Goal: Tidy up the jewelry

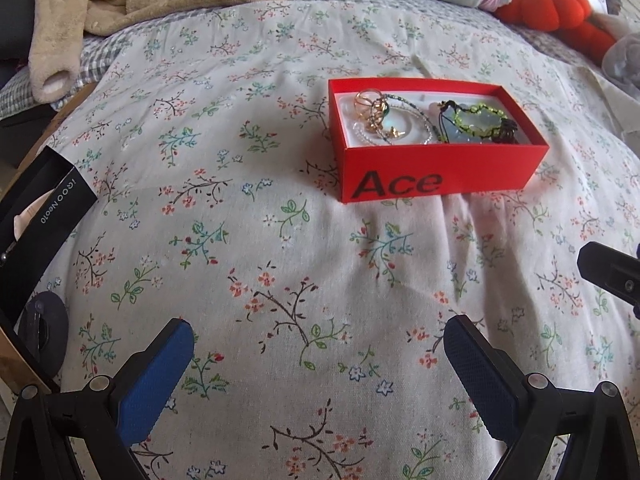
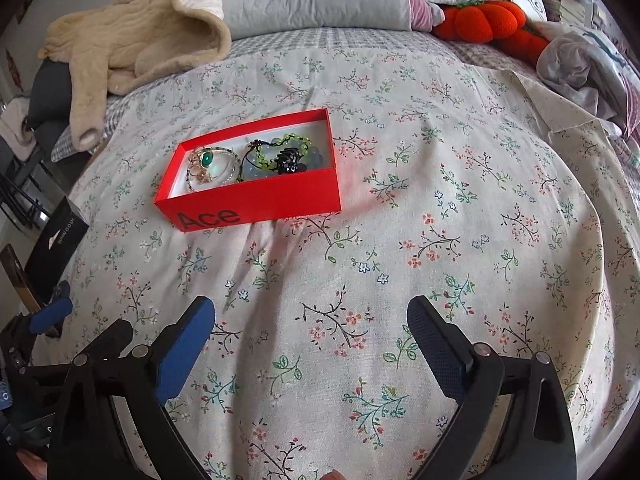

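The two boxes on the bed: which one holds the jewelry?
The red box printed "Ace" holds it: rings, beaded strands and a green bracelet lie inside. The black box stands apart at the bed's left edge, with no jewelry visible in it.

The left tongs (image 1: 318,354) are held wide apart, with nothing gripped between the blue pads (image 1: 154,380). The right tongs (image 2: 310,344) are likewise spread wide and nothing is held between them. Both pairs are kept low and pointed forward, side by side. In the left wrist view a black part of the right tongs (image 1: 612,278) is seen at the right edge; in the right wrist view the left tongs (image 2: 50,316) are glimpsed at the lower left.
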Available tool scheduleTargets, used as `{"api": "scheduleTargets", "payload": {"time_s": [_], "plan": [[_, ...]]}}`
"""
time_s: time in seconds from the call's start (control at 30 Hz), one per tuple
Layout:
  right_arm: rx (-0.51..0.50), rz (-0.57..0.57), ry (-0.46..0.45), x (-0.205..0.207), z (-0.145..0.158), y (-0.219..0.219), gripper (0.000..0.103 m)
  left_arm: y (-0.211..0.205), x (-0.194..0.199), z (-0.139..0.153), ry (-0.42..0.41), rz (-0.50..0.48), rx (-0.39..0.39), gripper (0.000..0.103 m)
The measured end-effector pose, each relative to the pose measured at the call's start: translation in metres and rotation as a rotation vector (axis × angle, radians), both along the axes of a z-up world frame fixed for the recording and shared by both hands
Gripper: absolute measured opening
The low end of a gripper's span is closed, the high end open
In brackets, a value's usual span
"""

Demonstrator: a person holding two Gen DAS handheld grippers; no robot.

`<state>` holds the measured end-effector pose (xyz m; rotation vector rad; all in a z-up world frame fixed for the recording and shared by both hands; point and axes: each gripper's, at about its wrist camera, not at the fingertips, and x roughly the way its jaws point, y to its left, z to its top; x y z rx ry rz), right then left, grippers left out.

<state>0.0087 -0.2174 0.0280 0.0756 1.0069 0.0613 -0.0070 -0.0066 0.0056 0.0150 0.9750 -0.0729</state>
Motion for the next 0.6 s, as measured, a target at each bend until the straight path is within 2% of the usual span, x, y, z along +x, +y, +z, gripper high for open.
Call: {"api": "scheduleTargets", "payload": {"time_s": [0.6], "plan": [[-0.018,-0.007,0.005,-0.0011,0.0007,-0.0062,0.098,-0.0025,0.0028,-0.0014,-0.013,0.036,0.025,0.102]]}}
